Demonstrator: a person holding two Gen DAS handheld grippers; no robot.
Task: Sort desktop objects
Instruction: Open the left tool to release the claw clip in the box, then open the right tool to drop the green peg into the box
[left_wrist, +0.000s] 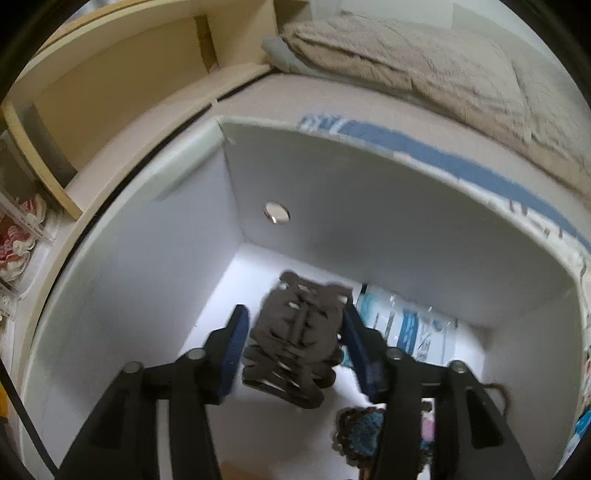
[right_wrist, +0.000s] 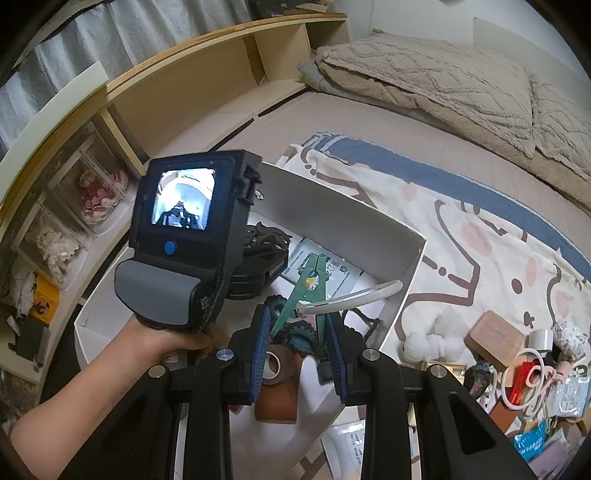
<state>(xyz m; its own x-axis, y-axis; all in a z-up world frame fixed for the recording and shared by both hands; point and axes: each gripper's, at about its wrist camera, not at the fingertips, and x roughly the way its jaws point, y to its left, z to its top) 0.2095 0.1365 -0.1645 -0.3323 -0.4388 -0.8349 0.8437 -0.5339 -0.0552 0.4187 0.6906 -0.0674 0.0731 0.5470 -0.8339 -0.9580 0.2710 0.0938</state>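
Left wrist: tongs (left_wrist: 295, 332) apart around hair claw (left_wrist: 295, 336)

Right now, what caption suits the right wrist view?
Right hand-held gripper holds a green clip over the white box.

Each gripper is built of matte black plastic arms with triangular cut-outs, joined by round silver pivot screws. The left gripper (left_wrist: 295, 332) carries two fingers faced with dark blue ribbed pads (left_wrist: 236, 343). The right gripper (right_wrist: 297, 350) has the same blue ribbed facing. Seen from the right wrist view, the left unit's rear housing (right_wrist: 184, 236) is black, with a small lit screen, a round blue button and a grey grip panel — held by a bare hand (right_wrist: 173, 341), forearm unsleeved.
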